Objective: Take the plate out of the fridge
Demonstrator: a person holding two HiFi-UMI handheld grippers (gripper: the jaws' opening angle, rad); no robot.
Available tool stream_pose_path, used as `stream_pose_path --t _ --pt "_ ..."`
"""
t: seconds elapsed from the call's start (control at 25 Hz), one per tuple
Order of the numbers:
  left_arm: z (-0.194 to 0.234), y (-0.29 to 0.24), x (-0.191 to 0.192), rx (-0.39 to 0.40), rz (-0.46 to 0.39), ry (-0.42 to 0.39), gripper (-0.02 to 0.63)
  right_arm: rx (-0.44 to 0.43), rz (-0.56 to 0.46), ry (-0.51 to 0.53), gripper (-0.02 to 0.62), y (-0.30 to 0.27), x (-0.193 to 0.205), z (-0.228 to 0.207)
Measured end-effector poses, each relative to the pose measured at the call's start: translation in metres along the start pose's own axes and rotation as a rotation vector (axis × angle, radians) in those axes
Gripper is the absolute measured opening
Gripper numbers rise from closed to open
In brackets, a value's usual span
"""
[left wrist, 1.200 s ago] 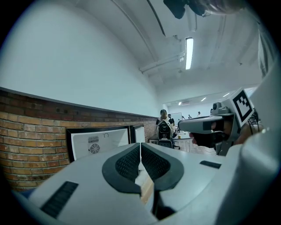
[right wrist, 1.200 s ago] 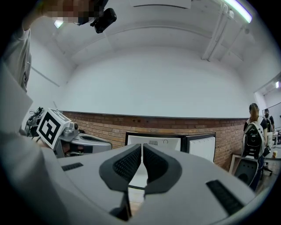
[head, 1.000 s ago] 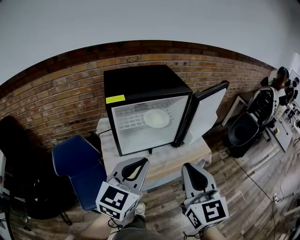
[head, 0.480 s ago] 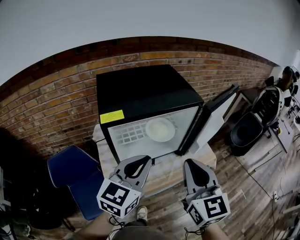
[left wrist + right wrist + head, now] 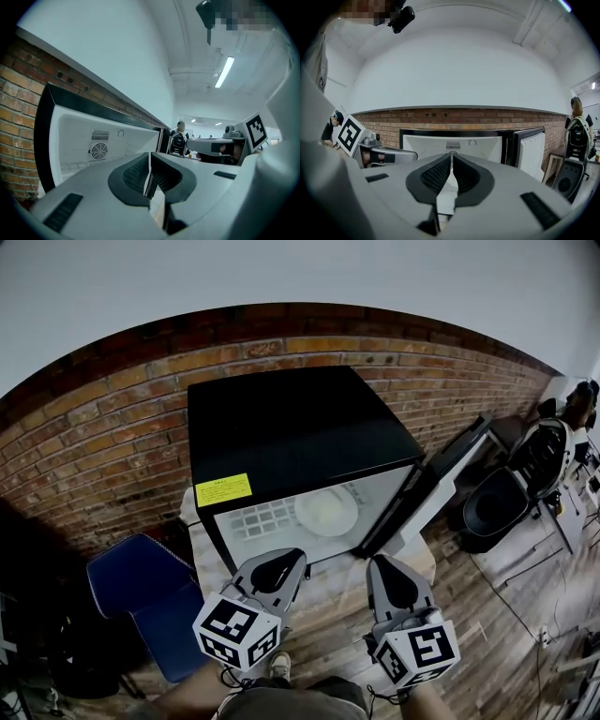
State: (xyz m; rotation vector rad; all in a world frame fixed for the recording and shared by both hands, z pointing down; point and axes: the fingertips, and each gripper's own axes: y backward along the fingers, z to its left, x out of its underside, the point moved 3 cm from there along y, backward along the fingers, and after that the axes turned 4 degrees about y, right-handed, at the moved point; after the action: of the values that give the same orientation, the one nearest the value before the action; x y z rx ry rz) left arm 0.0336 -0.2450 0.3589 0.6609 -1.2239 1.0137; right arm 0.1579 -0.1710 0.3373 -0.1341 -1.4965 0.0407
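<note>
Surroundings: brick wall [image 5: 94, 446] behind; blue chair [image 5: 141, 592] at lower left.
Fridge [image 5: 300, 437]: black, centre frame, on a pale table [image 5: 328, 585]; door [image 5: 441, 486] swung open to the right.
Contents: white plate [image 5: 326, 512] on the white shelf inside, right of the opening's centre.
Left gripper [image 5: 281, 561]: lower centre, jaws pressed together, empty.
Right gripper [image 5: 382, 564]: just right of it, jaws likewise closed on nothing; both in front of the fridge opening, outside it.

The yellow label [image 5: 223, 490] on the fridge [image 5: 281, 427] top edge carries print too small to read
</note>
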Motion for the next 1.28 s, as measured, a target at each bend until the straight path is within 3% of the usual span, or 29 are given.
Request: stream_pose_path --t 0.2,0.56,0.76,0.8,0.88,1.08,1.28 --pt "0.004 -0.012 0.002 -0.012 -0.003 0.029 0.023 -0.032 0.020 -0.025 0.035 -0.011 0.008 -0.009" --pt "0.004 -0.034 0.015 -0.127 -0.001 0.124 0.023 -0.154 0.068 -0.054 0.036 -0.034 0.023 -0.038" --pt "0.005 -0.047 0.020 -0.162 -0.069 0.298 0.026 -0.223 0.083 -0.162 0.038 -0.049 0.035 -0.062" --pt "0.005 -0.050 0.021 -0.162 -0.075 0.325 0.039 -0.232 0.086 -0.182 0.041 -0.052 0.037 -0.067" --pt "0.004 -0.057 0.027 -0.161 -0.075 0.364 0.132 -0.247 0.093 -0.214 0.092 -0.060 0.043 -0.074" --pt "0.012 -0.070 0.043 -0.213 -0.075 0.466 0.155 -0.286 0.114 -0.281 0.130 -0.082 0.056 -0.081" --pt "0.023 -0.079 0.056 -0.210 -0.098 0.654 0.183 -0.298 0.158 -0.342 0.140 -0.106 0.076 -0.084"
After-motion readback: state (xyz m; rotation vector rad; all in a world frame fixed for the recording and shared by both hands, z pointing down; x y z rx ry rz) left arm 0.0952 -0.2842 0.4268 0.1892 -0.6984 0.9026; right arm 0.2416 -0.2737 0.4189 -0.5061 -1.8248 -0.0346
